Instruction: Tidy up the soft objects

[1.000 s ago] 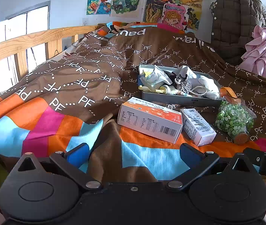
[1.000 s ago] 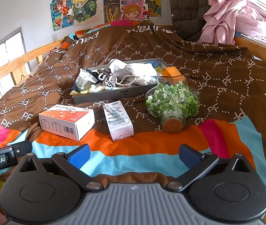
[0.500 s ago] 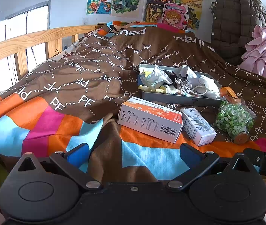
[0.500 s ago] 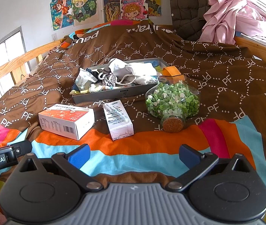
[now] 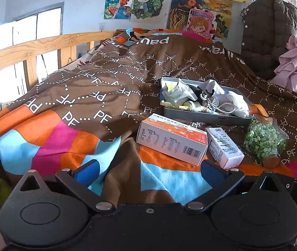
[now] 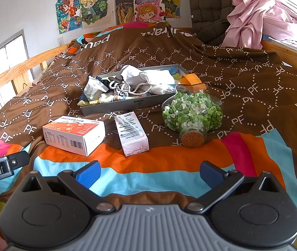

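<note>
On the near edge of the brown patterned quilt (image 6: 242,69) both grippers — left gripper (image 5: 148,170), right gripper (image 6: 149,172) — are hovering, jaws apart, empty; drawings (image 6: 89,6), perhaps taped, are lining the far wall.

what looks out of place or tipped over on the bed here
The corked glass jar of green and white pieces lies on its side on the blanket beside the grey tray, cork toward the camera. Nothing has spilled.

"PF" repeats in white across the brown bedspread (image 6: 190,48). "Robot.AI" on the left gripper's body (image 6: 0,168). "MORNING" on a wall poster (image 6: 149,7). Box print unreadable.
</note>
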The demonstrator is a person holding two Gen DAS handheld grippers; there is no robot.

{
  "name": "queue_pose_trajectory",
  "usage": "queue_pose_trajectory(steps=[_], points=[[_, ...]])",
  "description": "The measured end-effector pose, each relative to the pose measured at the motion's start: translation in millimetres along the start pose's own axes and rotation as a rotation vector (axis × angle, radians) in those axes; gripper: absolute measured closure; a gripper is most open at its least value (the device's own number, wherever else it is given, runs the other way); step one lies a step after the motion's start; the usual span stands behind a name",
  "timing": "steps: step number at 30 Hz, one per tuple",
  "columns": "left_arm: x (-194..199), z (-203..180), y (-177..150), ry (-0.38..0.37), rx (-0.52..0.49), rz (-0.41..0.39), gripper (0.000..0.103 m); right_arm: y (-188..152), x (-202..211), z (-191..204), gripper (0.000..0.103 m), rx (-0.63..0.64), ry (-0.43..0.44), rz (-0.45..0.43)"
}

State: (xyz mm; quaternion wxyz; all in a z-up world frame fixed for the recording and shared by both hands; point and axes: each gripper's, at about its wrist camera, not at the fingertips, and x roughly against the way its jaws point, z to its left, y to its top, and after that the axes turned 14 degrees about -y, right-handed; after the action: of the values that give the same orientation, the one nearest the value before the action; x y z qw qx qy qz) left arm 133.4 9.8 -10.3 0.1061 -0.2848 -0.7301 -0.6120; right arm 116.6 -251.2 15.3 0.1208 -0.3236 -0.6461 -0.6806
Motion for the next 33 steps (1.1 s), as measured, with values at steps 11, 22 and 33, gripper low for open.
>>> queue_pose_trajectory(steps=[11,22,33], points=[[6,-1,6,-0.02,0.036,-0.023,0.001,0,0,0,0.0,0.0,0.0,0.001],[4,0,8,-0.04,0.053,-0.01,0.001,0,1,0,0.0,0.001,-0.001,0.003],[2,2,9,-0.042,0.059,-0.006,0.001,1,1,0,0.0,0.001,-0.001,0.003]])
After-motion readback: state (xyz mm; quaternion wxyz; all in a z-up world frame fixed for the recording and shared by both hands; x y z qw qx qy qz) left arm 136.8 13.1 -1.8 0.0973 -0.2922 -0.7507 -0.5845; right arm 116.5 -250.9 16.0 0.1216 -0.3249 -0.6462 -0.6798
